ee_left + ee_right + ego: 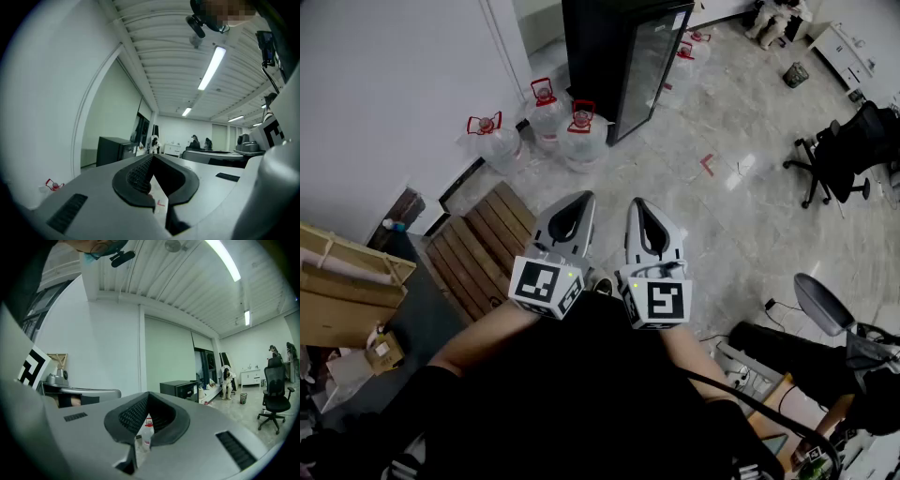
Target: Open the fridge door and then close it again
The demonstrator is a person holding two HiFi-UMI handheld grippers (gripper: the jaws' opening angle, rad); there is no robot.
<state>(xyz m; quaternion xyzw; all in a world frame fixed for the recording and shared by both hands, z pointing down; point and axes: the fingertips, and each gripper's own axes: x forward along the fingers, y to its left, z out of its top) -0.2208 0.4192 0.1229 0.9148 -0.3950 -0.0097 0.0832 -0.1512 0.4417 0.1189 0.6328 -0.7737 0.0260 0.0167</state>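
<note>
The black fridge (619,56) stands far ahead against the wall, and its glass door (652,70) looks closed. My left gripper (578,200) and right gripper (638,204) are side by side close to my body, well short of the fridge. Both are shut, tips touching, with nothing held. In the left gripper view the fridge (112,149) shows small and distant beyond the shut left gripper (152,156). The right gripper view shows the fridge (180,389) far off, past the shut right gripper (148,393).
Several large water jugs (548,117) stand on the floor left of the fridge. A slatted wooden pallet (483,248) lies to my left, with wooden frames (347,281) beyond it. A black office chair (844,155) stands at right, and a person (778,19) sits far back.
</note>
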